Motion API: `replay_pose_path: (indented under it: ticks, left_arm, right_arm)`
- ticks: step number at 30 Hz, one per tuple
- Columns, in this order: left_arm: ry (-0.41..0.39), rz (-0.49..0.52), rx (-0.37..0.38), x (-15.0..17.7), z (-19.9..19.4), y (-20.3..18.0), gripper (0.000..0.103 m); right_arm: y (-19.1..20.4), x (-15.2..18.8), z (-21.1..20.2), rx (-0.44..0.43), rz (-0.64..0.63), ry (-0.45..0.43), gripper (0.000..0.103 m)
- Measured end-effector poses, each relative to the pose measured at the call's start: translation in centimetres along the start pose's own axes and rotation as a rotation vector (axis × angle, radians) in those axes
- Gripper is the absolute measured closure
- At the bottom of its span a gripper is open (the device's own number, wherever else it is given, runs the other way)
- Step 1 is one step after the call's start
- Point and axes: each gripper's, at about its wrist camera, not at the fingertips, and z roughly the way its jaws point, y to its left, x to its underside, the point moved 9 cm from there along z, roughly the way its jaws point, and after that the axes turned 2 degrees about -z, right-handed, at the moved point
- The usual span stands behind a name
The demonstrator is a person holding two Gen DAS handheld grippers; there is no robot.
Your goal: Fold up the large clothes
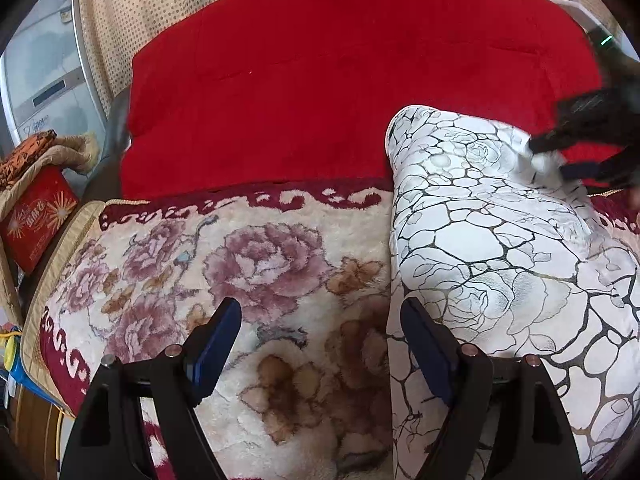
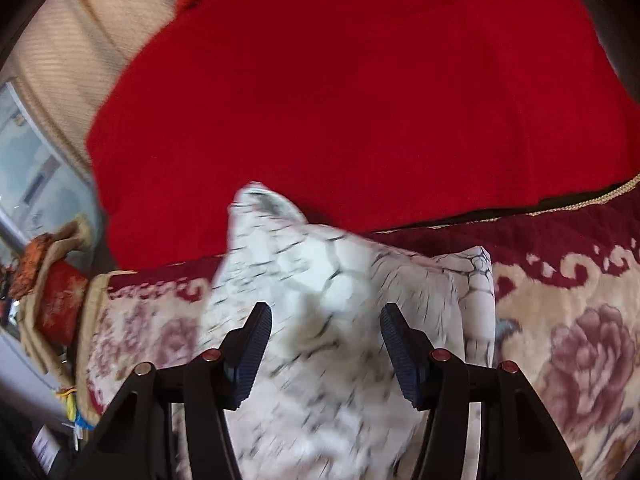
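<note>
Left gripper [image 1: 320, 344]: I'm holding it wide open, empty.
Right gripper [image 2: 326, 344]: I'm straddling the white garment [image 2: 320, 280]; grip unclear.
Risk: fabric is slipping out mid-fold, bunching.

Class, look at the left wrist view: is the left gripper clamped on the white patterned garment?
No. The left gripper stands open over the floral blanket, with the white patterned garment beside its right finger.
</note>
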Motion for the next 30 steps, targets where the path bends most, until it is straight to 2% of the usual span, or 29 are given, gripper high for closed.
replay_pose_path:
  ticks: [4,6,10,15,19,24,28,30]
  left_arm:
    - [-0.023,0.013,0.0,-0.2,-0.4,-0.3,0.021]
    - [-0.027,0.022,-0.009,-0.2,-0.4,-0.4,0.021]
    - [-0.028,0.022,-0.012,-0.2,-0.5,-0.3,0.021]
    - [-0.04,0.026,-0.018,-0.2,-0.9,-0.2,0.021]
    - [-0.053,0.02,-0.02,-0.4,-1.4,0.2,0.021]
    - [-0.085,0.002,-0.031,-0.9,-2.5,1.1,0.021]
    - [-0.126,-0.025,-0.053,-1.5,-3.5,2.2,0.021]
    - [-0.138,-0.04,-0.067,-1.7,-3.8,2.9,0.021]
  right_arm:
    - [-2.3,1.1,5.9,0.027,0.026,0.135,0.041]
    - [-2.2,1.2,6.1,0.037,0.001,0.122,0.041]
    - [-1.3,1.3,4.2,0.057,-0.046,0.085,0.041]
    - [0.5,2.0,-1.2,-0.027,-0.061,0.0,0.041]
    - [2.4,4.3,-5.4,-0.072,-0.129,-0.031,0.041]
    - [2.9,8.0,-8.2,-0.113,-0.16,-0.03,0.041]
    - [2.4,11.2,-7.9,-0.105,-0.172,-0.014,0.041]
    - [1.6,12.9,-5.6,-0.102,-0.165,0.048,0.041]
